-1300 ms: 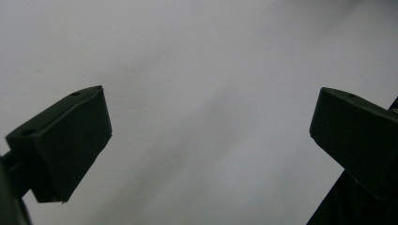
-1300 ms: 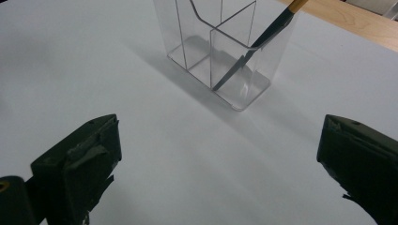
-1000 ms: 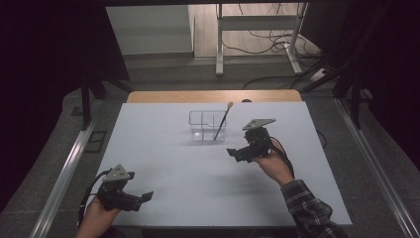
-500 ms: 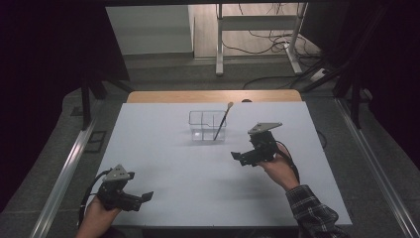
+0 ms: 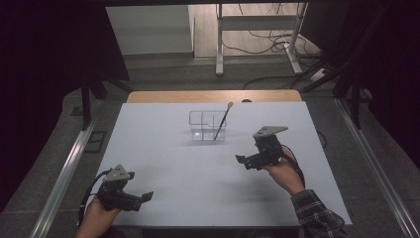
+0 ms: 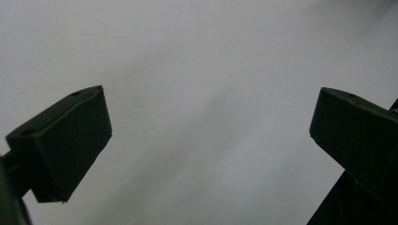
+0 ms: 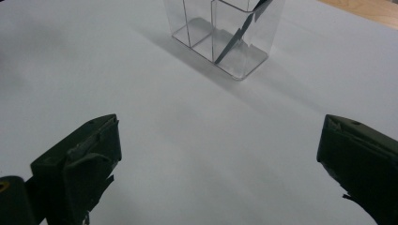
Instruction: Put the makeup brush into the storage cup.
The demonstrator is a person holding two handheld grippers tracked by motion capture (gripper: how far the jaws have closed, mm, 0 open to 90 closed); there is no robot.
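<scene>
The clear divided holder (image 5: pixel 207 126) stands toward the far middle of the worktop (image 5: pixel 163 163), with a thin stick (image 5: pixel 222 121) leaning in its right-hand compartment, tip poking above the rim. The right tool (image 5: pixel 246 161) hangs near the holder's right, jaws wide apart and empty; the left tool (image 5: pixel 143 198) rests well apart from the holder at the near edge, also spread and holding nothing. I'd pull the right one away level and slow, keeping clear of that tilted stick.

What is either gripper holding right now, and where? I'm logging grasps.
Nothing. The left gripper and right gripper are open over the bare table.
</scene>
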